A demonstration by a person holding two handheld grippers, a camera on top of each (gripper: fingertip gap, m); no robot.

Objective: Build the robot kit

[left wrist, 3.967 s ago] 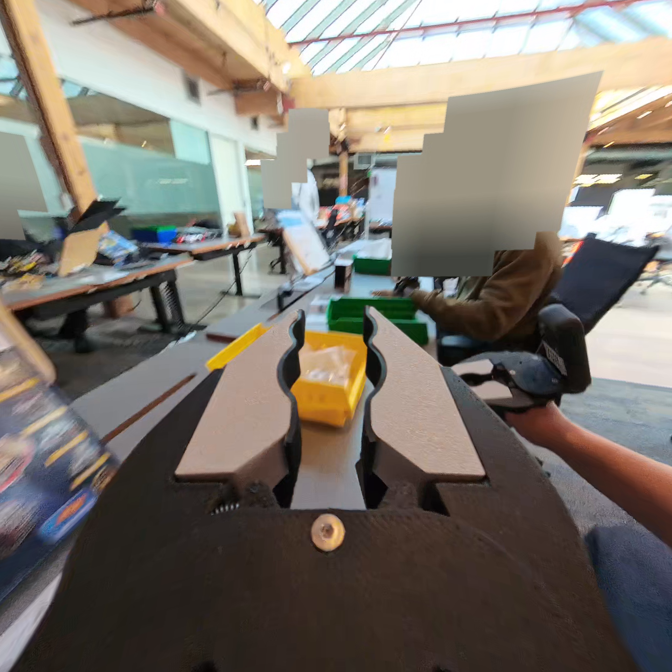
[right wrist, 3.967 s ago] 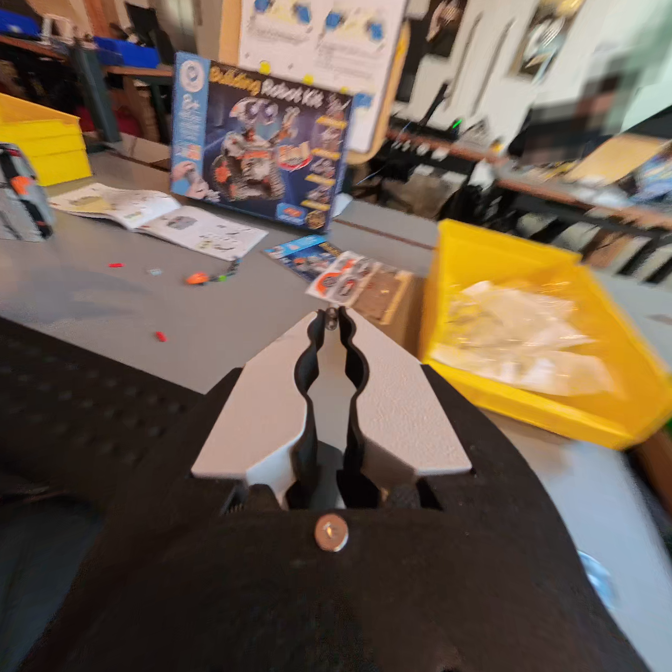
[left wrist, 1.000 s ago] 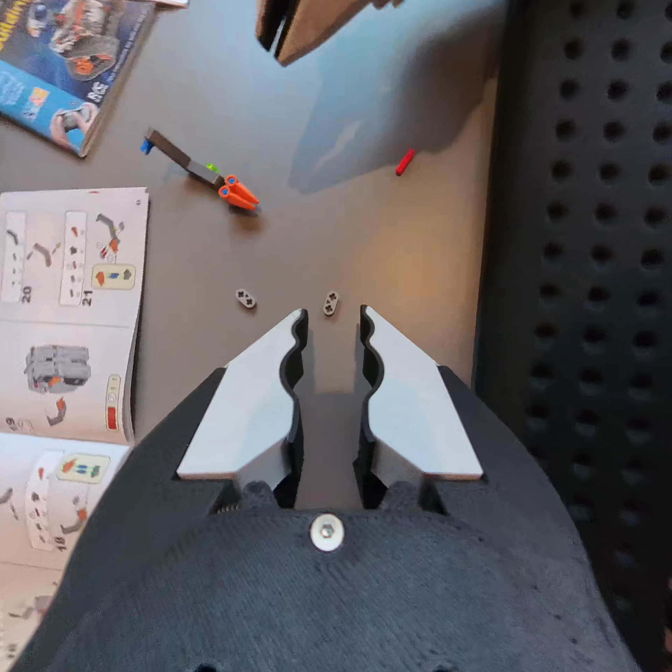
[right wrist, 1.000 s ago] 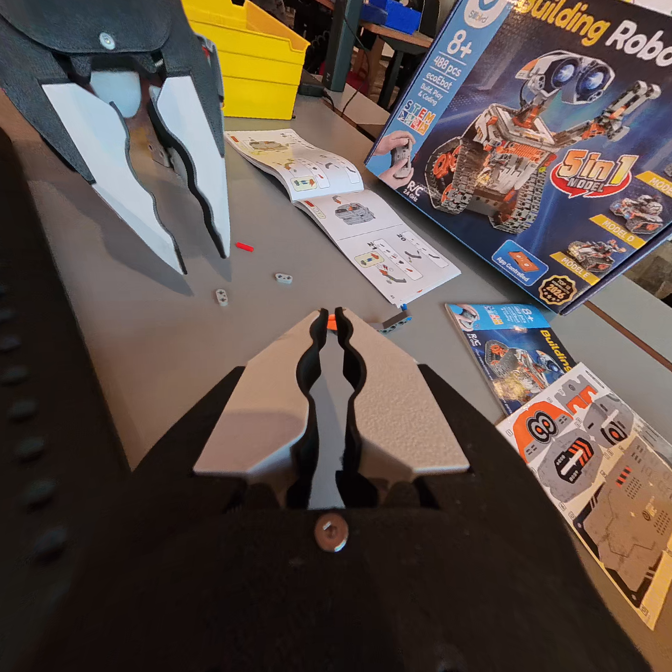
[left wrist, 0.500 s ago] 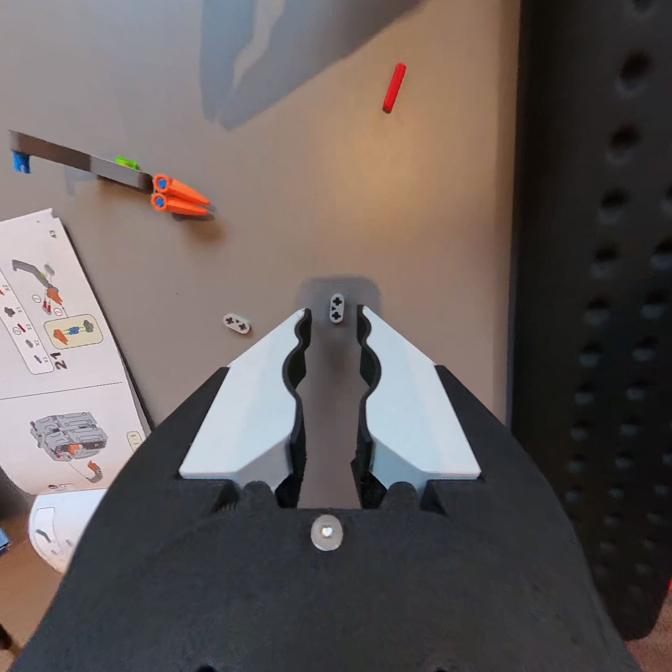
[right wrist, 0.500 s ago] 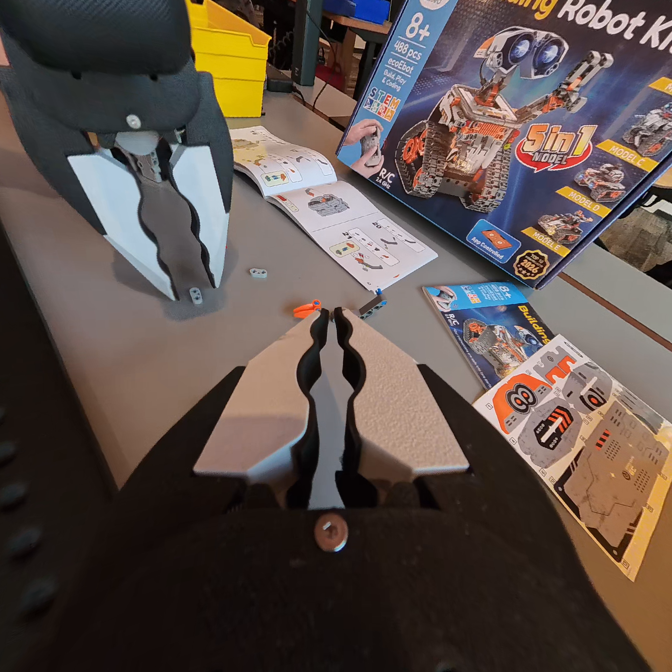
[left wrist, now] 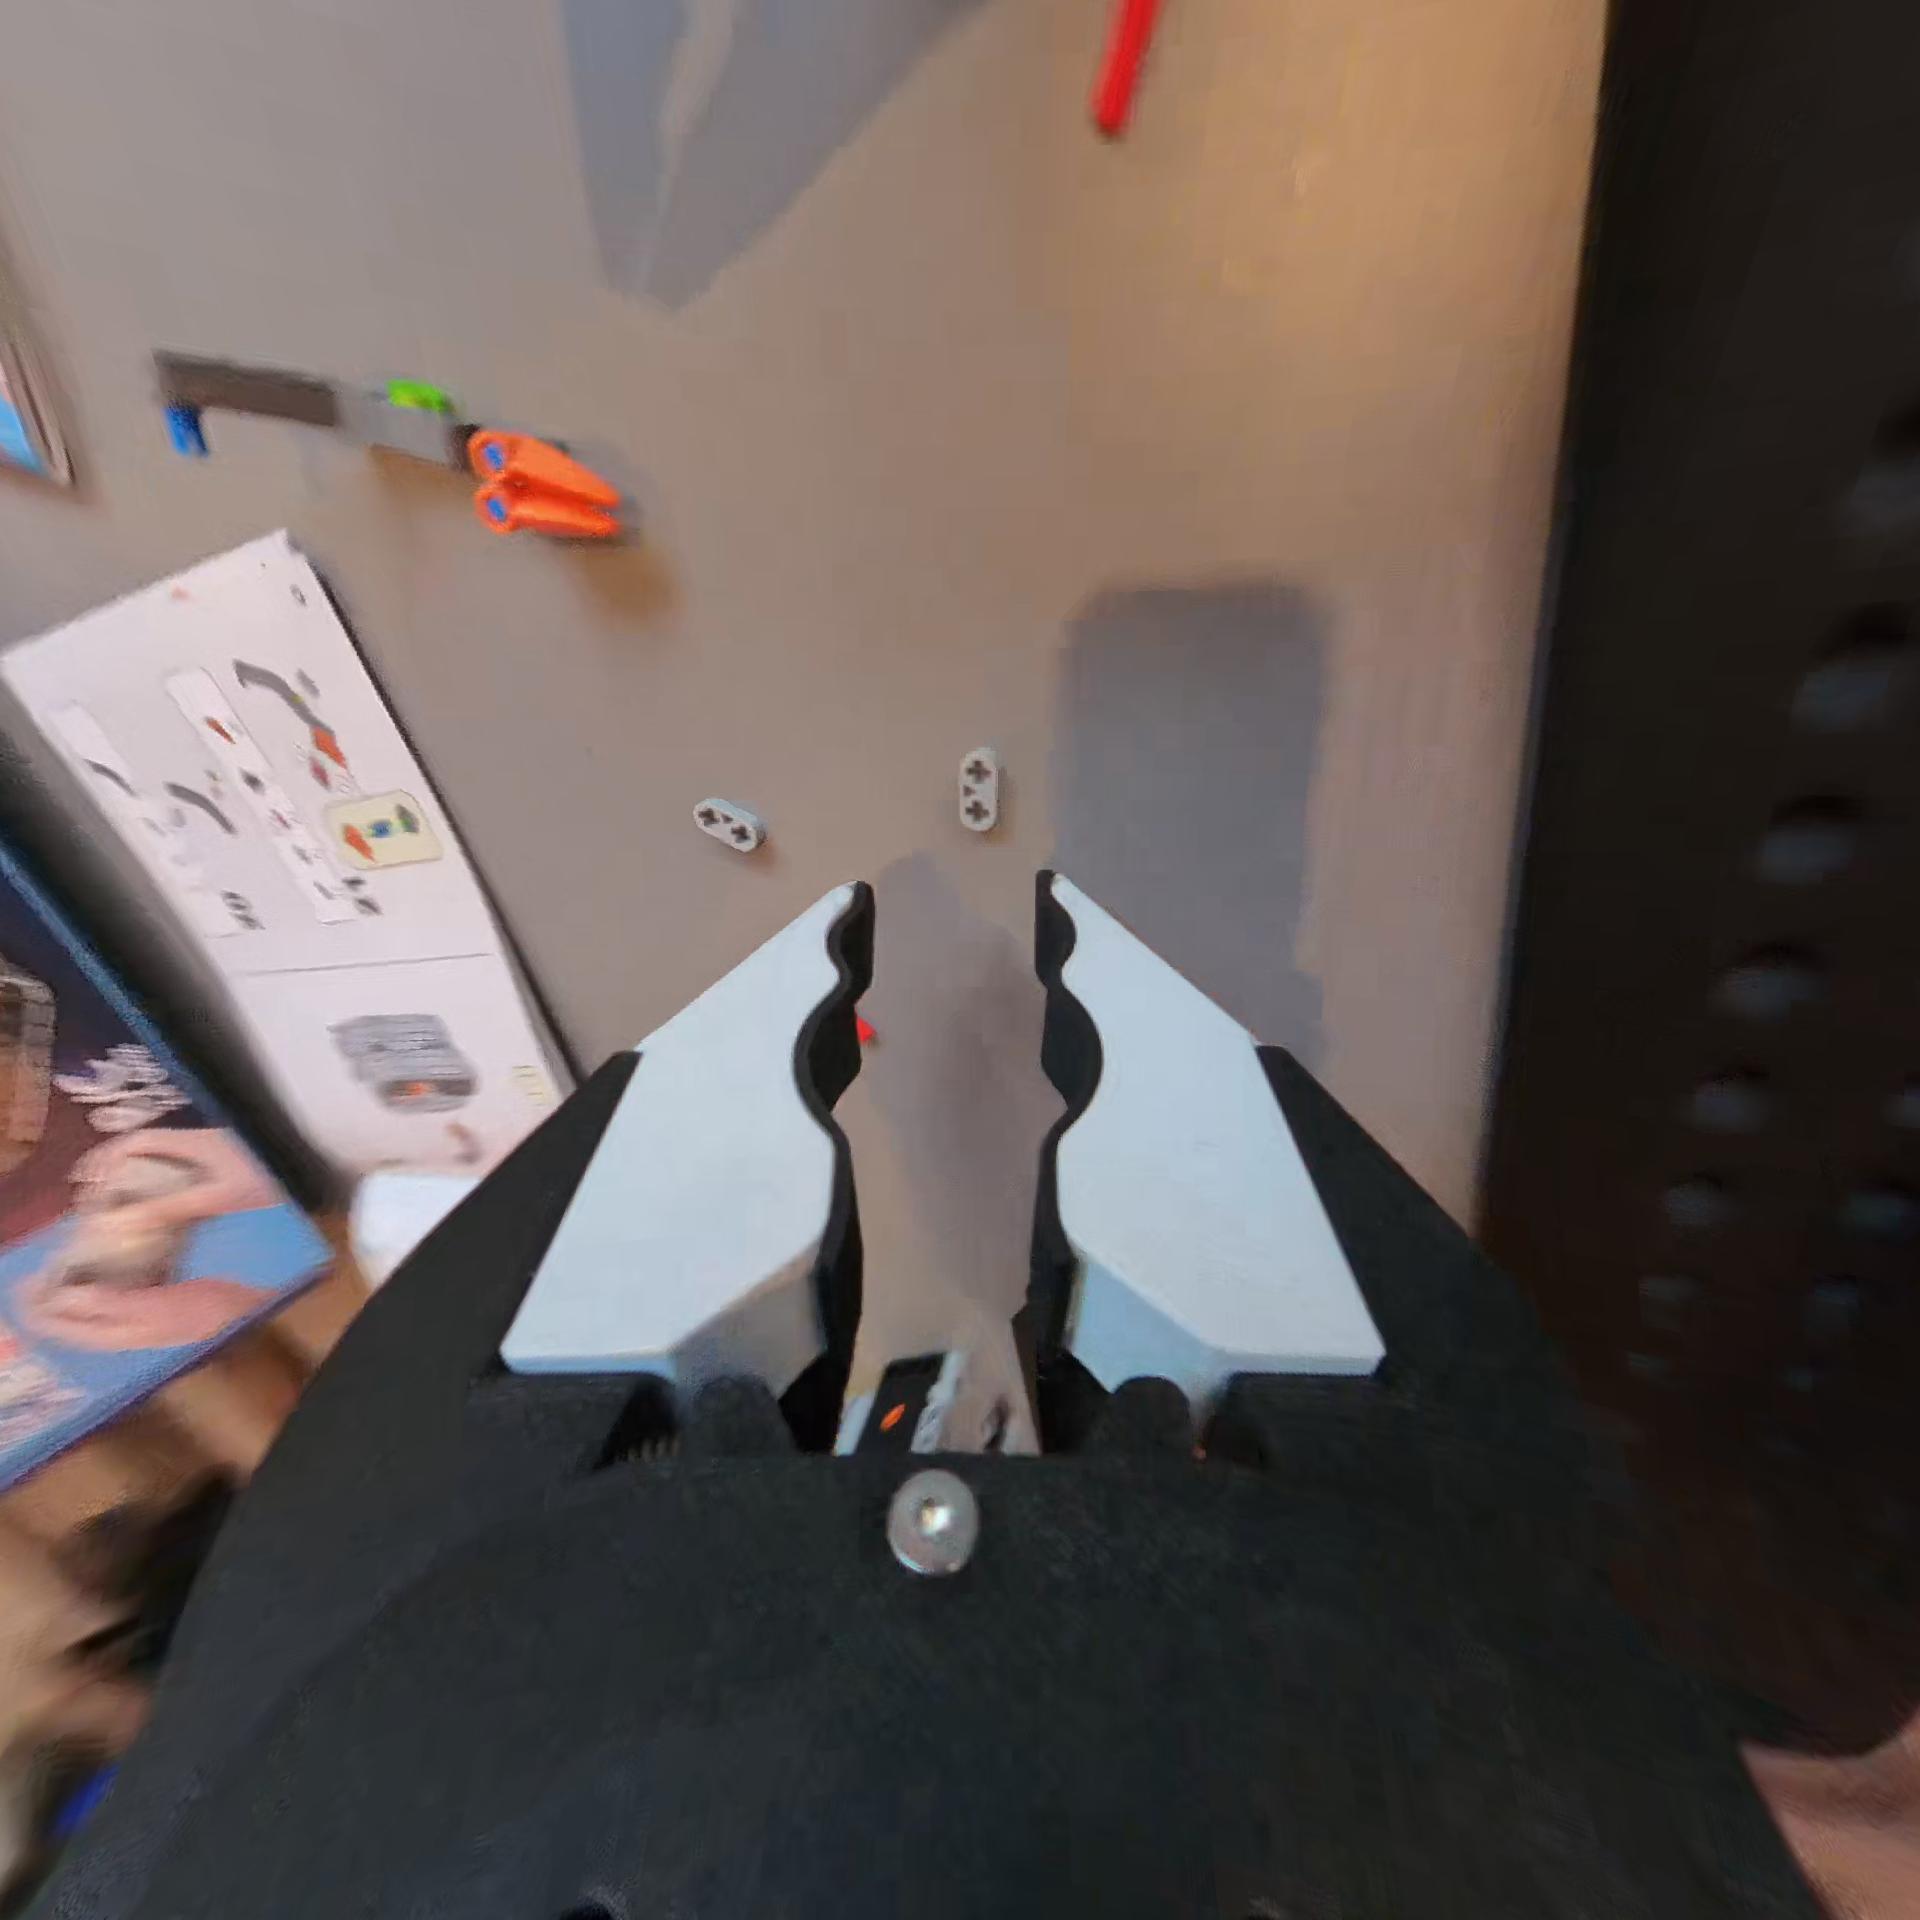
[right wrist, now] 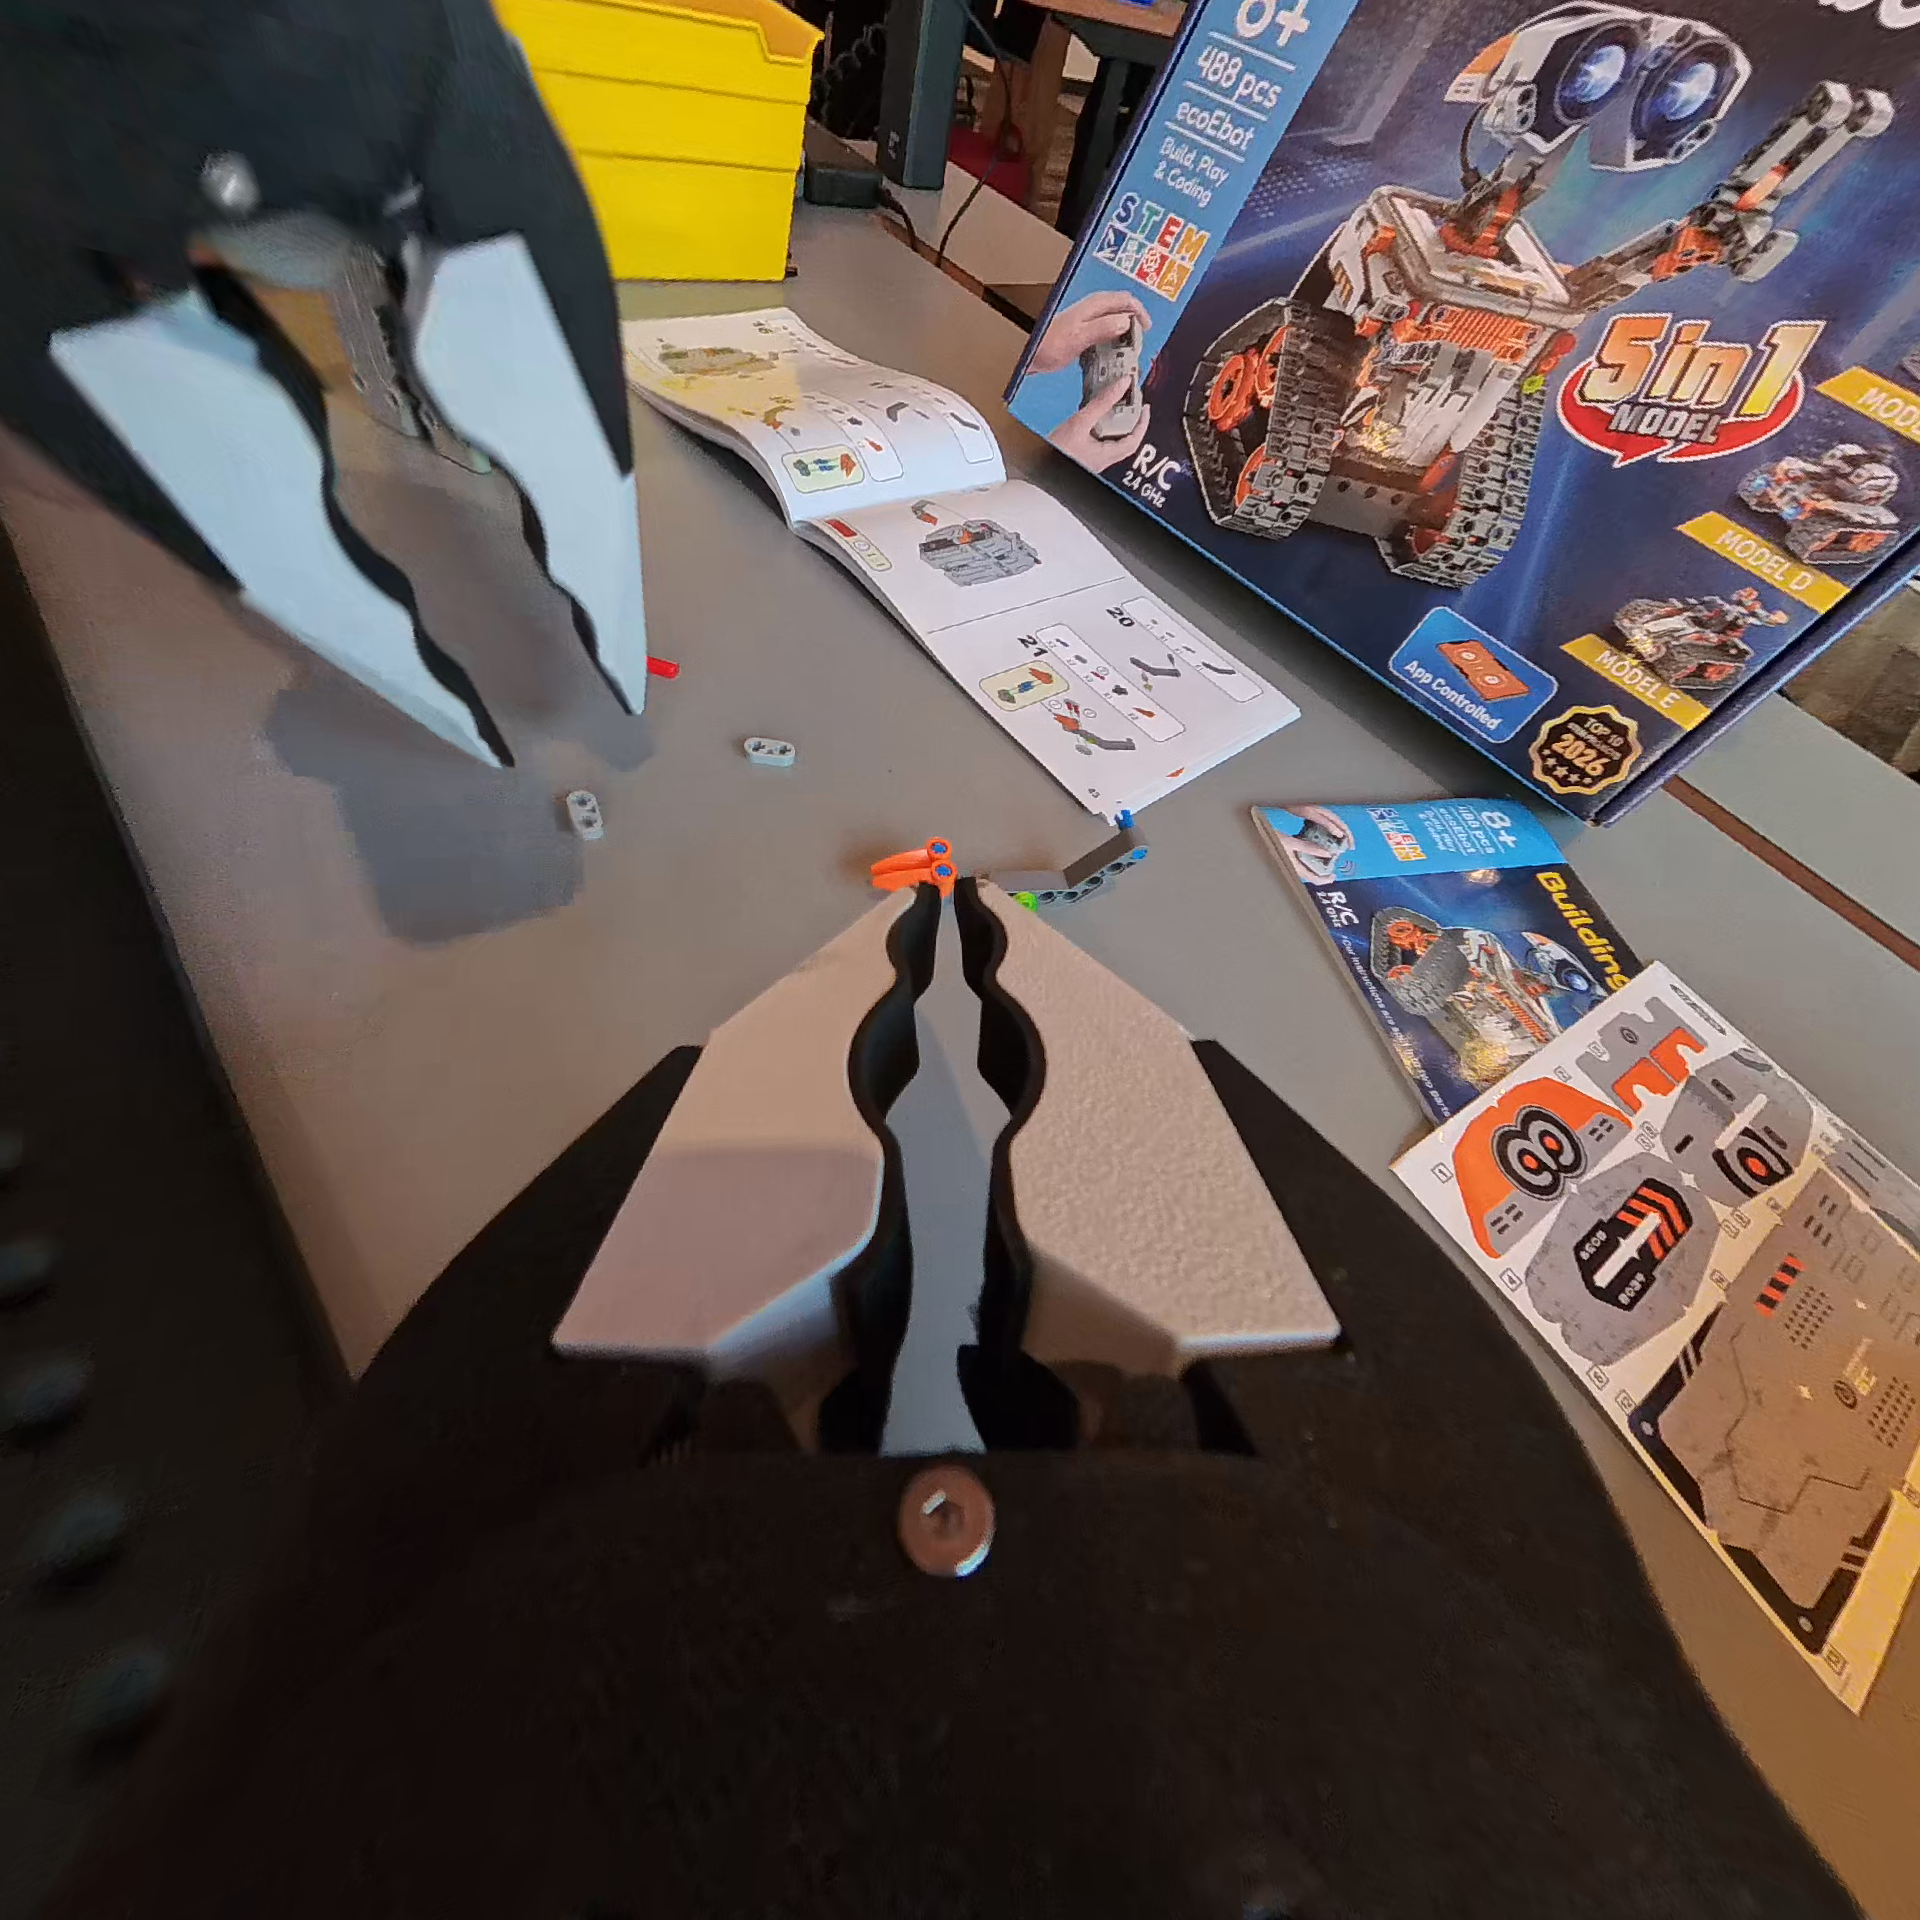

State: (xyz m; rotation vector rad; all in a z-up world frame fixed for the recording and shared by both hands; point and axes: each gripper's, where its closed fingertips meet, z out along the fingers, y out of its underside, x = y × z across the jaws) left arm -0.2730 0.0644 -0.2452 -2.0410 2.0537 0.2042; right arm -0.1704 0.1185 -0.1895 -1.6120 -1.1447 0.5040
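My left gripper (left wrist: 951, 888) is open and empty, tips down just above the grey table (left wrist: 831, 623). A small grey two-hole link (left wrist: 978, 790) lies just ahead of its tips. A second link (left wrist: 729, 824) lies to the left. A tiny red piece (left wrist: 864, 1031) shows by the left finger. In the right wrist view the left gripper (right wrist: 566, 732) hovers over the first link (right wrist: 585, 814). My right gripper (right wrist: 942, 891) is shut and empty. Its tips are right next to an orange-tipped grey beam assembly (right wrist: 920, 868), which also shows in the left wrist view (left wrist: 540, 497).
A black perforated mat (left wrist: 1745, 831) borders the table on one side. An open instruction booklet (right wrist: 935, 540), a robot kit box (right wrist: 1507, 364), a leaflet (right wrist: 1455, 956), a sticker sheet (right wrist: 1714, 1299) and yellow bins (right wrist: 686, 135) lie around. A red pin (left wrist: 1120, 73) lies farther off. Some 12 cm of space lies between my two pairs of fingers. From the right gripper's tips to the red pin (left wrist: 1120, 73) is close to 9 cm.
My left gripper has pulled back and up; the grey link that sat between its tips now lies ahead of them. My right gripper has moved up to the orange pieces.
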